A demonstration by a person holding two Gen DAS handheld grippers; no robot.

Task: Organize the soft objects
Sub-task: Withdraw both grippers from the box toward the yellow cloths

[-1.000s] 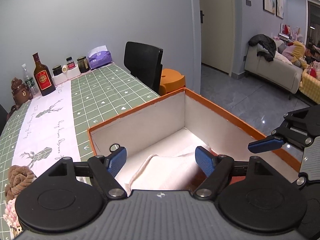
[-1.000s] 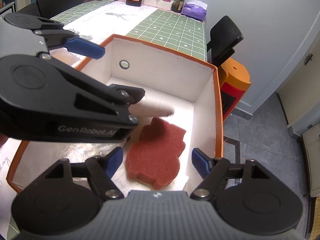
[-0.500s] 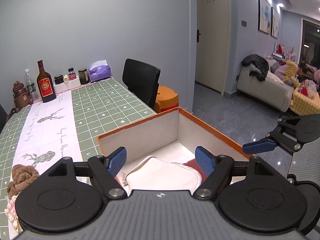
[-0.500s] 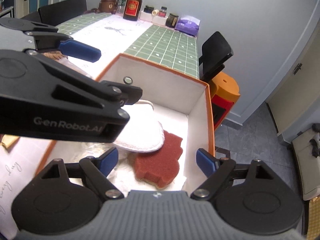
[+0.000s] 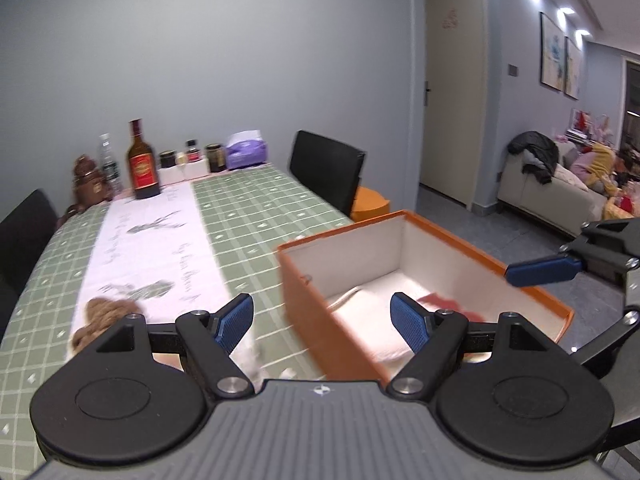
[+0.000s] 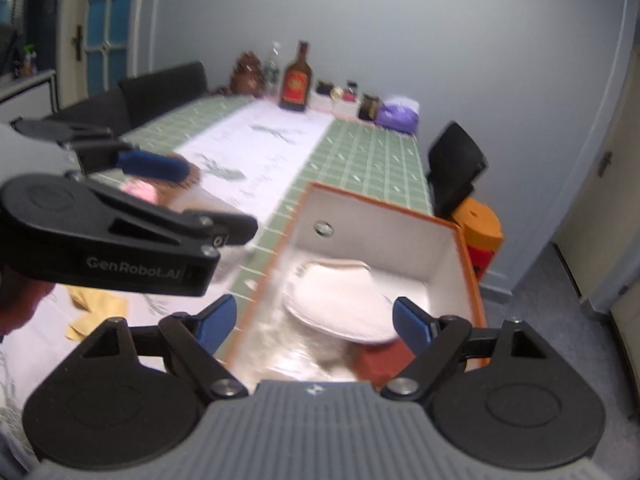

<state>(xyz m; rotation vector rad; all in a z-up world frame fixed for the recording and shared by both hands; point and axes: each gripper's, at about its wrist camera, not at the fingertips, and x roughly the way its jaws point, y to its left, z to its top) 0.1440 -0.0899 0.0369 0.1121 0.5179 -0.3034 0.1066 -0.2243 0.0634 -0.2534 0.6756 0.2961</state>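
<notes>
Orange-rimmed cardboard box (image 6: 466, 254) with white walls holds a round white cloth pad (image 6: 340, 304) overlapping a dark red foam sponge (image 6: 384, 360). Left gripper (image 5: 322, 318) and right gripper (image 6: 314, 322) both hang spread apart, holding nothing, near the box.

a home: dining table (image 5: 256, 216) with chairs (image 5: 326, 170); sofa (image 5: 548, 196) in the lounge beyond

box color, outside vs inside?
The box is orange outside with an orange rim, white inside. The left wrist view shows it best.
</notes>
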